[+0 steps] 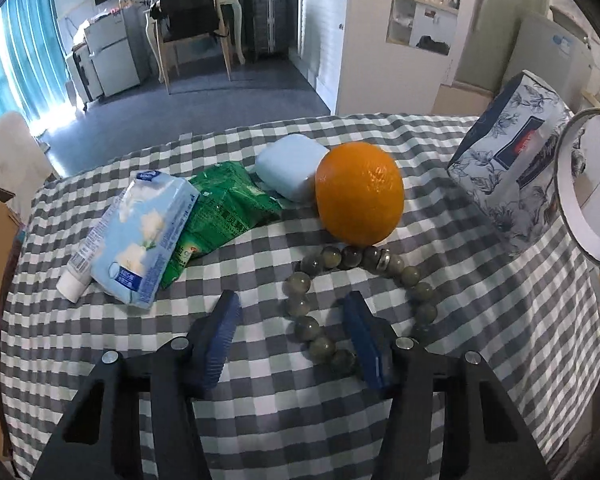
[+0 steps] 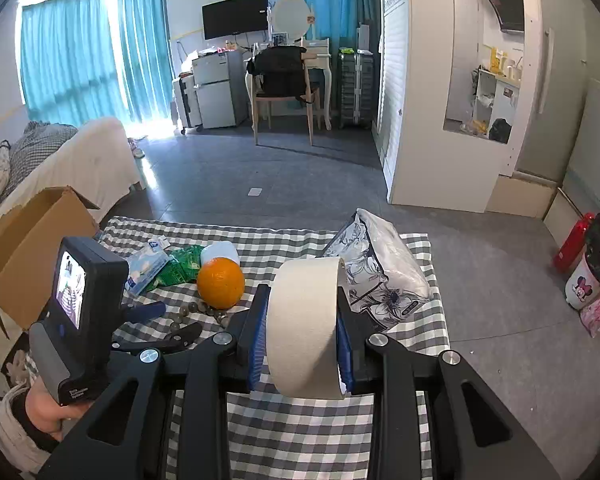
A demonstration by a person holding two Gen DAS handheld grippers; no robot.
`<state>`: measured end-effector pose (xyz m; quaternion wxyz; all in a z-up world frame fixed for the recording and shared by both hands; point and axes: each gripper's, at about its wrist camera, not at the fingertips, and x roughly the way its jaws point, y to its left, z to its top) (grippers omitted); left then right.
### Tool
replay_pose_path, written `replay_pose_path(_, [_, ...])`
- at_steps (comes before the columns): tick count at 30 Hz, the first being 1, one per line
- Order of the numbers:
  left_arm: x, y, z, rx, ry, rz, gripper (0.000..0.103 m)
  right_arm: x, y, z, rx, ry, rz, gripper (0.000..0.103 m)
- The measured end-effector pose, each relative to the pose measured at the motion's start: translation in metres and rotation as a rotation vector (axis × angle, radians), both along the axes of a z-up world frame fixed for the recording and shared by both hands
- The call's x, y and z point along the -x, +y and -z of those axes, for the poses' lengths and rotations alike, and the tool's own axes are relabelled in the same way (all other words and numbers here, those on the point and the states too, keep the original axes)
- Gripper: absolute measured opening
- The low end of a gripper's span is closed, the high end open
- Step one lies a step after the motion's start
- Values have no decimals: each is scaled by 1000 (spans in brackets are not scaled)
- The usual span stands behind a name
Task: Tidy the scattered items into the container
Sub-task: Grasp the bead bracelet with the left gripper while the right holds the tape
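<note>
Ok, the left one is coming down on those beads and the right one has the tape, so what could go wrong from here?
1. The left hand-held gripper straddles only one side of the bead bracelet; a grip on round beads could slip.
2. The bracelet touches the orange, so lifting it may set the orange rolling.
3. The right hand-held gripper holds the tape roll close above the floral pouch and could bump it.

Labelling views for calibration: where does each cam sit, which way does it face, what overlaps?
Left wrist: on left gripper, angled down at bead bracelet; its blue fingers show.
Right wrist: on right gripper holding tape roll, facing across the table; left gripper, hand show.
Shared: orange, floral bag, tape roll.
</note>
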<state>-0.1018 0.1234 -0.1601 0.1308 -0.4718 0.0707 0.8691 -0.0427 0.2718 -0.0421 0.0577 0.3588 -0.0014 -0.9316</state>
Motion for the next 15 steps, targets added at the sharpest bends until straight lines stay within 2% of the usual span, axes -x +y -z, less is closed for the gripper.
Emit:
replay_pose_path(2, [0, 1, 0, 7, 1, 8, 55, 1, 3, 1, 1, -1, -3, 29])
replay_pose_path(4, [-2, 2, 0, 1, 0, 18, 47, 1, 1, 3, 1, -4, -8, 29])
replay_pose_path(6, [-3, 4, -1, 8, 7, 21, 26, 2, -1, 4, 1, -7, -11, 29])
replay_pose_path(8, [-5, 6, -1, 7, 8, 24, 14, 3, -2, 4, 3, -9, -12, 29])
replay_pose_path(15, [-8, 1, -5, -34, 2, 20, 11, 2, -5, 2, 5, -2, -8, 29])
